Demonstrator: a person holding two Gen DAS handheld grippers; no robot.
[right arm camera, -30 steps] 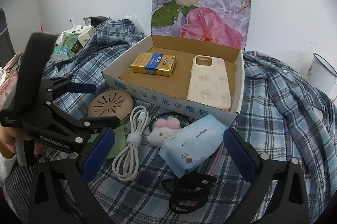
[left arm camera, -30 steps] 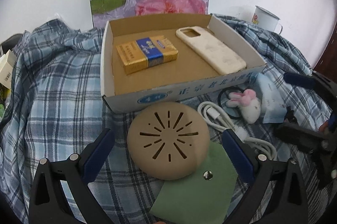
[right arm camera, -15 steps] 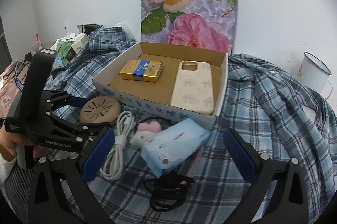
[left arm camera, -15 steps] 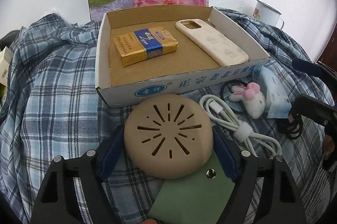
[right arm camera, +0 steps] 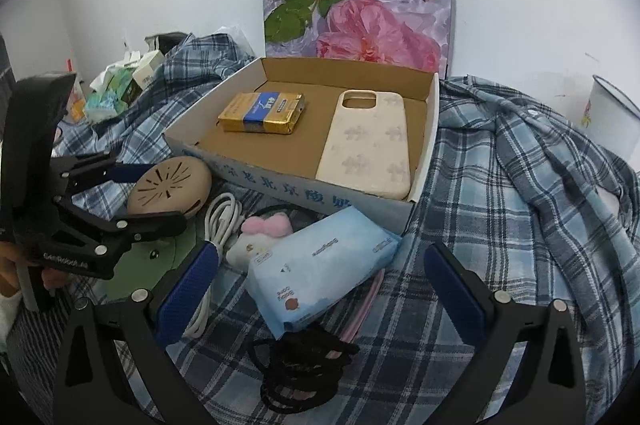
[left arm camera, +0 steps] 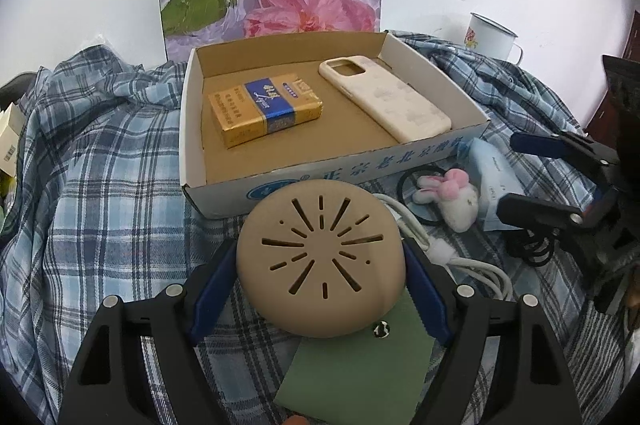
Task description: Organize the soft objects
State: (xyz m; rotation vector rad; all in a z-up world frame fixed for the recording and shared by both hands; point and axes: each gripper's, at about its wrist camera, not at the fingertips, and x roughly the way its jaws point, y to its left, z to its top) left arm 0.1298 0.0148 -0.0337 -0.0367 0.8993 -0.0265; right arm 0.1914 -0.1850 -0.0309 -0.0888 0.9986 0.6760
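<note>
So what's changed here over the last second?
The left tool closed its wide-open jaws onto the round tan pad and now grips its sides. The right tool, open, edged nearer the blue tissue pack. The box, its contents, the cable and the plush bunny stayed put.

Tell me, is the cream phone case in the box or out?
In: the phone case lies flat inside the cardboard box, beside the gold packet.

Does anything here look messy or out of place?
Mostly clutter: a white cable, plush bunny, tissue pack and black hair ties lie jumbled outside the cardboard box on a rumpled plaid cloth. Nothing looks spilled or broken.
</note>
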